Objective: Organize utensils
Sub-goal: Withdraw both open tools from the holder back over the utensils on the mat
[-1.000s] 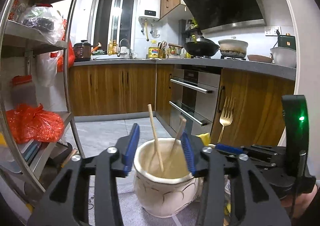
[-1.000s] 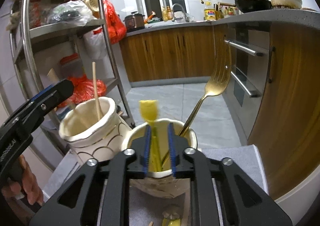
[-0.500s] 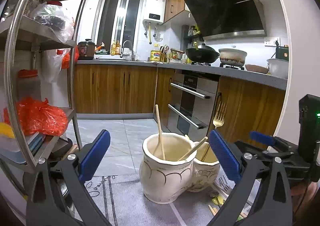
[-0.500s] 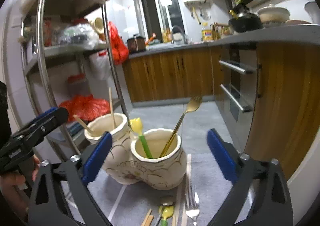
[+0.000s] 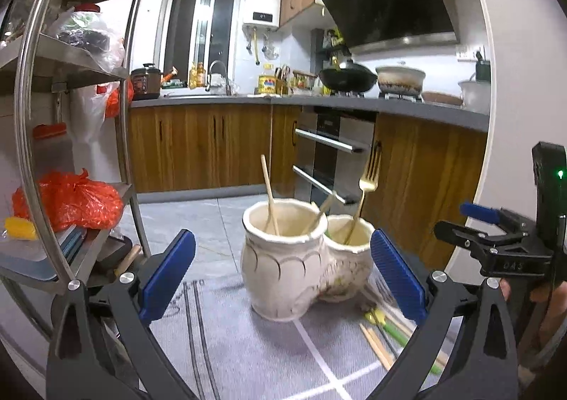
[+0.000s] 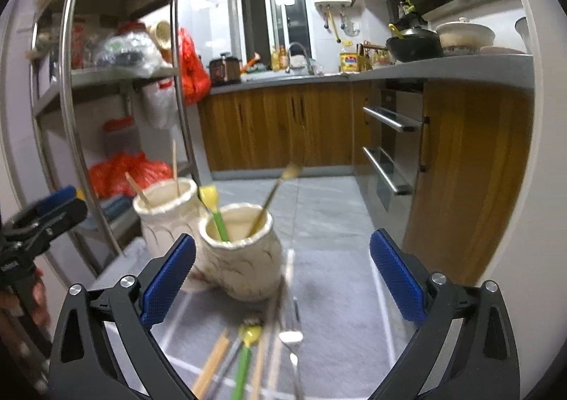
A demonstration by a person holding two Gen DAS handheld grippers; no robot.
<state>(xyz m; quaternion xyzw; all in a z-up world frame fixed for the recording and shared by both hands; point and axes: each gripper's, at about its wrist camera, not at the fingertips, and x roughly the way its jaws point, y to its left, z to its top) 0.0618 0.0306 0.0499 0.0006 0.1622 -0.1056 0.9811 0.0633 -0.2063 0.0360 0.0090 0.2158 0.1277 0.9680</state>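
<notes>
Two cream ceramic jars stand side by side on a grey mat. The left jar [image 5: 283, 265] [image 6: 166, 222] holds wooden chopsticks [image 5: 269, 194]. The right jar [image 5: 349, 258] [image 6: 241, 251] holds a gold fork [image 5: 366, 187] and a yellow-green utensil [image 6: 214, 212]. Loose chopsticks [image 6: 212, 364], a green-handled spoon [image 6: 248, 339] and a silver utensil [image 6: 292, 332] lie on the mat in front of the jars. My left gripper [image 5: 283, 276] is open and empty, back from the jars. My right gripper [image 6: 283, 276] is open and empty, above the loose utensils.
A steel shelf rack [image 5: 71, 137] with red bags stands at the left. Wooden cabinets [image 5: 212, 148] and an oven [image 5: 329, 159] lie beyond, across a tiled floor. The mat's right edge [image 6: 386, 311] is close to a cabinet side.
Both grippers opened, letting go of a chopstick and the yellow-green utensil into the jars, and pulled back from the jars.
</notes>
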